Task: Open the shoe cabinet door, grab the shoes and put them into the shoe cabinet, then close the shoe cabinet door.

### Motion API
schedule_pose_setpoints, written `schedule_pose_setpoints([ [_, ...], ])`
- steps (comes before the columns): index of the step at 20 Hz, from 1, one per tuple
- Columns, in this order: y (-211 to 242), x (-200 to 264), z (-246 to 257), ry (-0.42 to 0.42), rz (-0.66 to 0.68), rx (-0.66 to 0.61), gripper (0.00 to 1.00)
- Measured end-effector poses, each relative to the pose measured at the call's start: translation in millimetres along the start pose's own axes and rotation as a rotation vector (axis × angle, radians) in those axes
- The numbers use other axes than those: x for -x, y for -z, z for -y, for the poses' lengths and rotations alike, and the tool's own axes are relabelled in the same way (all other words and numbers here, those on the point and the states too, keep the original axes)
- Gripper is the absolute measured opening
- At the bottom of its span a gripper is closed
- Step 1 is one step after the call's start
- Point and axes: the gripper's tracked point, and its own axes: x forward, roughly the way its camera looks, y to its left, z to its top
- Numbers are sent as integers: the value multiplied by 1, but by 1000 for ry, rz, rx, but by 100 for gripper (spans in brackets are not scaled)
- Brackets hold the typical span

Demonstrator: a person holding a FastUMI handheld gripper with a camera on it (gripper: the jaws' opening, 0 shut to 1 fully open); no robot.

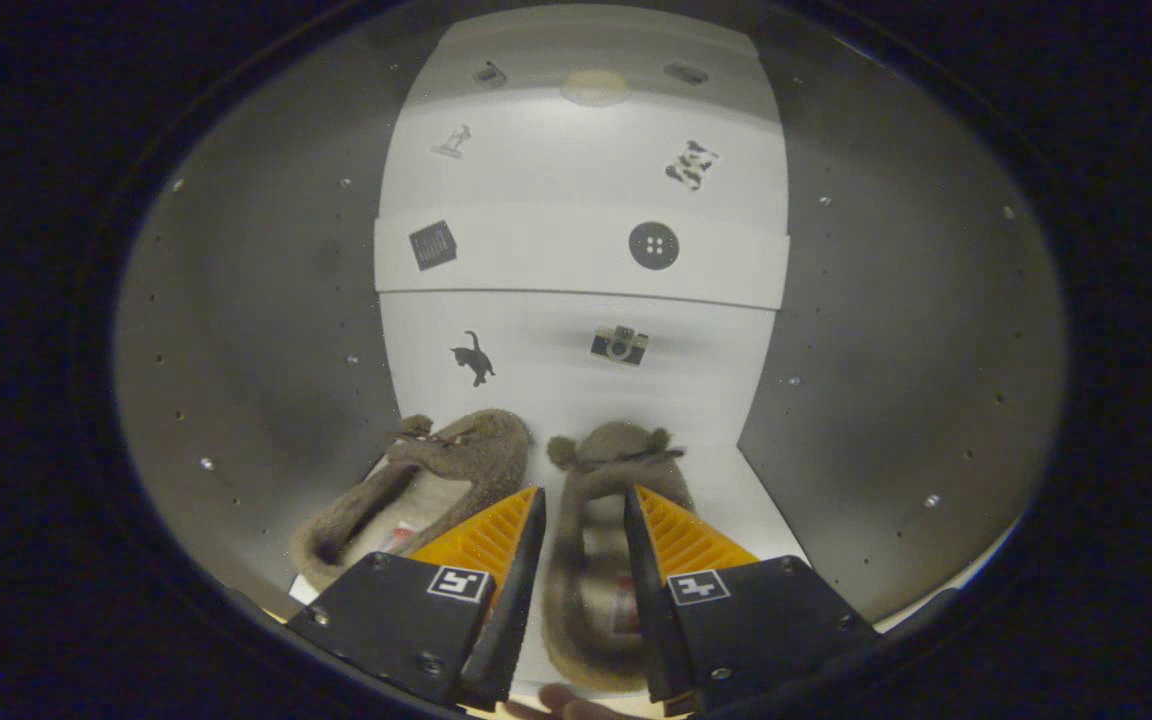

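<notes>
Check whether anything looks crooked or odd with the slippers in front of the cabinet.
The left slipper lies angled, its toe leaning toward the right slipper, which points straight at the white cabinet. The hand-held gripper straddles the right slipper with fingers apart. Nothing looks spilled or damaged.

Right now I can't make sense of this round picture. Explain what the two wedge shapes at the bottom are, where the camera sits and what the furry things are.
There is no robot here: a person carries a hand-held gripper with two fingers, and the camera rides on it, looking forward along them. The wedges are those fingers.

The furry things are a pair of slippers inside a white shoe cabinet with small stickers on its back wall. The left slipper lies just off to the side of the fingers. The right slipper sits between the fingers, which straddle it. Whether both press on it I cannot tell; they look slightly open around it.

The grey panels on both sides are the cabinet's side walls.
</notes>
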Motion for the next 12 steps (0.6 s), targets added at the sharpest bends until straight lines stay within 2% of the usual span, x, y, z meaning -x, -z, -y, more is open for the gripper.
schedule_pose_setpoints([
  [2,-7,32,-7,-23,52,17,52],
  [7,-13,123,-27,-84,132,33,100],
  [12,-19,235,-36,-128,197,65,100],
])
